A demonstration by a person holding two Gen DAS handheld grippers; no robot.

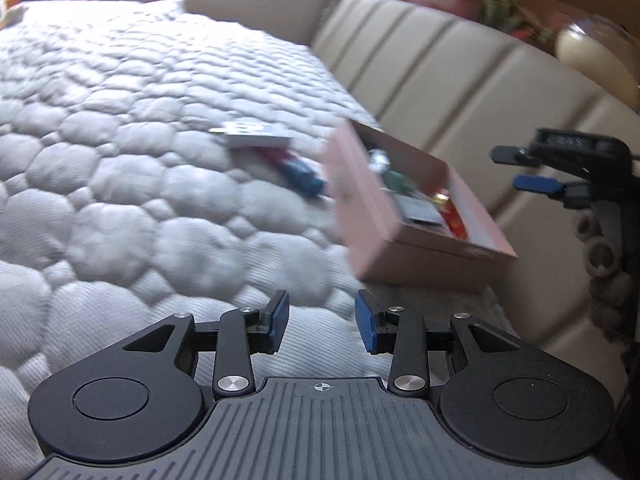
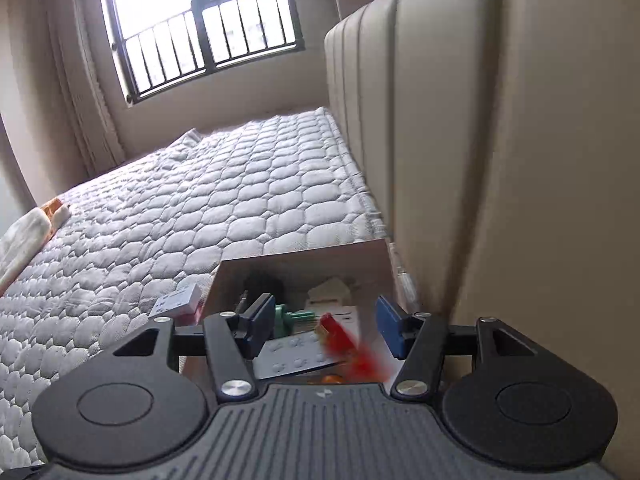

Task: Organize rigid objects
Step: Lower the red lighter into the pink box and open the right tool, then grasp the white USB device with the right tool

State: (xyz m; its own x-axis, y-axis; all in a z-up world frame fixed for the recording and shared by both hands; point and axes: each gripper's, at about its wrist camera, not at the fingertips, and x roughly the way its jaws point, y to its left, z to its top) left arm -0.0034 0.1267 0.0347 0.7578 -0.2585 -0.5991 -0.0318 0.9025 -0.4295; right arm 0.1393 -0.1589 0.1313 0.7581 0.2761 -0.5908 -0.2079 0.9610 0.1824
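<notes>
Bed: one quilted mattress (image 1: 120,160), padded headboard (image 1: 460,92) along its edge. I judged the soft surface the main hazard; pressing near the box could tip it and spill the contents.

Box: one pink cardboard box (image 1: 368,208), open-topped, resting on the mattress against the headboard. It already held several items: one green piece (image 2: 298,316), one white blister sheet (image 2: 296,354), one pale part (image 2: 328,292), a dark object at the back; further count unclear.

Outside the box, two things: one flat white packet (image 1: 256,138) and one red-and-teal tube (image 1: 296,168), touching each other, just beside the box wall.

One red item (image 2: 348,344) was blurred between the right fingers, over the box; I could not tell whether it was falling. It might bounce out.

Right gripper (image 2: 324,330): spread wide, gripping nothing. Left gripper (image 1: 322,322): spread, empty, above the mattress near the box corner.
</notes>
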